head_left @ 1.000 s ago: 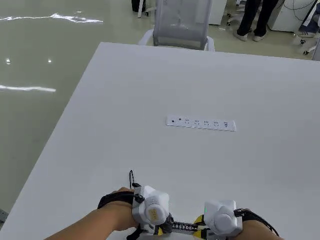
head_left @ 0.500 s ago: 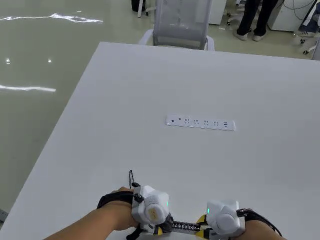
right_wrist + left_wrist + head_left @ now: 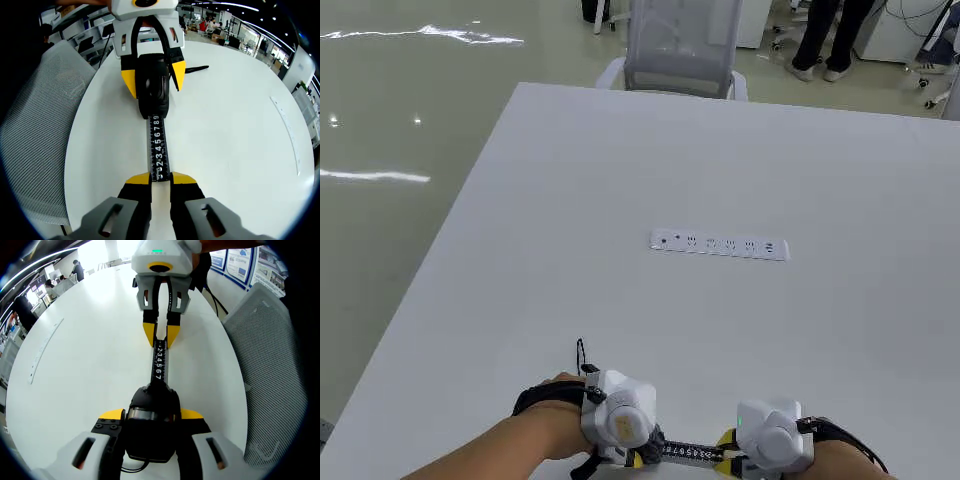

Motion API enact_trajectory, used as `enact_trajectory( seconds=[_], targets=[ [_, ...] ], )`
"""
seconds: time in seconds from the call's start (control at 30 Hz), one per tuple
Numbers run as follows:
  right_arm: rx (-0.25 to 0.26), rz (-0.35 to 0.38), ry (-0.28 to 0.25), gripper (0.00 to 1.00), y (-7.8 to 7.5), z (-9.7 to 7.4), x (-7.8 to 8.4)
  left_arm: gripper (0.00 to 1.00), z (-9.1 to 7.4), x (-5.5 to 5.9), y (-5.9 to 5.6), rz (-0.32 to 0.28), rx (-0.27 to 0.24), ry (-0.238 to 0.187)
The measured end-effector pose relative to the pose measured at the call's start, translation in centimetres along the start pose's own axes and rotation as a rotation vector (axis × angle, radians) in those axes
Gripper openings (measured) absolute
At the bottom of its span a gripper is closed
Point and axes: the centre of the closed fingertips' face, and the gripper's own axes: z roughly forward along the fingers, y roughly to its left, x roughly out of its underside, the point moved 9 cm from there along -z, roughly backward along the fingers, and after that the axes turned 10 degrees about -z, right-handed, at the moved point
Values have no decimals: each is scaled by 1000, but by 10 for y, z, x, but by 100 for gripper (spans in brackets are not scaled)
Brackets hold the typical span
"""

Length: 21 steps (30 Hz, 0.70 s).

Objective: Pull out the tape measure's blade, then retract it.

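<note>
Gripper views nose-to-nose along blade [image 3: 158, 360]; head view above.

My left gripper [image 3: 152, 416] has its jaws closed around the tape measure case [image 3: 151, 432]. My right gripper [image 3: 160, 178] faces it head-on, jaws pinched on the blade [image 3: 158, 145] near its tip. Both sit low, close to my body and near each other. My left forearm [image 3: 490, 450] angles in from the left.

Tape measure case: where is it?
In the head view the case sits at the table's near edge, clamped in the left claw; its blade reaches the right claw.
</note>
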Motion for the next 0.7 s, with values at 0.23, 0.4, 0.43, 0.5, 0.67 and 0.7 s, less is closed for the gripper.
enact_trajectory(
  seconds=[0.23, 0.4, 0.43, 0.5, 0.67, 0.7],
  targets=[
    [-1, 1, 8, 11, 0, -2, 3, 35, 0, 0, 0, 0, 0, 0],
    [0, 1, 11, 11, 1, -4, 6, 35, 1, 0, 1, 0, 2, 1],
    [0, 2, 11, 11, 1, -4, 7, 35, 1, 0, 0, 0, 2, 1],
    [0, 1, 11, 11, 1, -4, 8, 35, 1, 0, 0, 0, 1, 1],
    [0, 2, 11, 11, 1, -5, 9, 35, 2, 0, 1, -1, 2, 0],
    [0, 3, 11, 11, 1, -5, 9, 35, 2, 0, 0, -1, 2, 0]
  ],
)
